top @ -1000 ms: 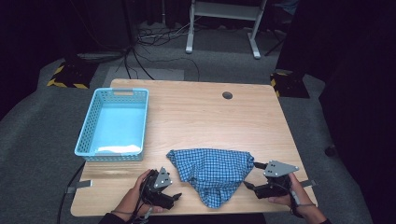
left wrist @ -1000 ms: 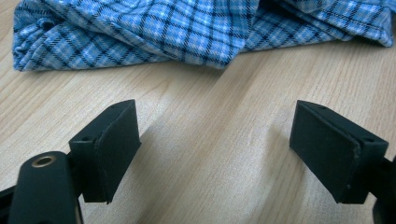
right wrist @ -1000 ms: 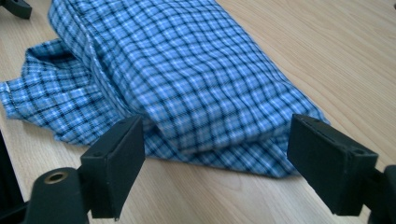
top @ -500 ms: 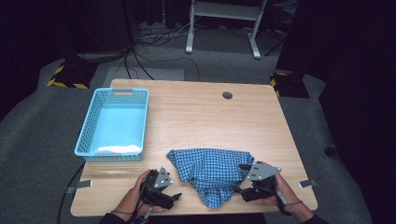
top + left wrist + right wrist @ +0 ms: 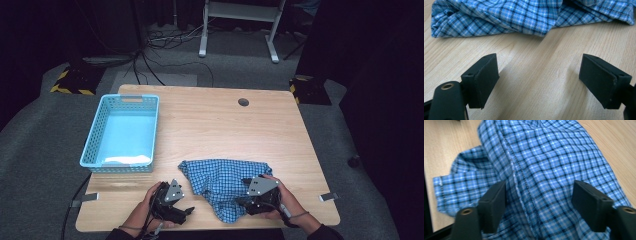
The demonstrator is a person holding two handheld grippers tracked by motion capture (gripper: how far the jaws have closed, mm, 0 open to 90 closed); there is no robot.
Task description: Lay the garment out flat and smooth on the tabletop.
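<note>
My right tongs (image 5: 537, 202) gape over the checked cloth (image 5: 225, 182) crumpled at the counter's (image 5: 210, 125) near edge. My left tongs (image 5: 539, 80) gape over bare wood beside it; the blue basket (image 5: 121, 133) sits far-left.

A blue basket (image 5: 95, 142) sits on the wooden table (image 5: 220, 125), left of centre.

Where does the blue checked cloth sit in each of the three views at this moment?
High view: blue checked cloth lies crumpled at the table's near edge, between the left gripper and the right gripper.
Left gripper view: across the top, beyond the open jaws, which stand over bare wood.
Right gripper view: central, under and between the open jaws.
Shared landmark: the pale wooden table.
</note>
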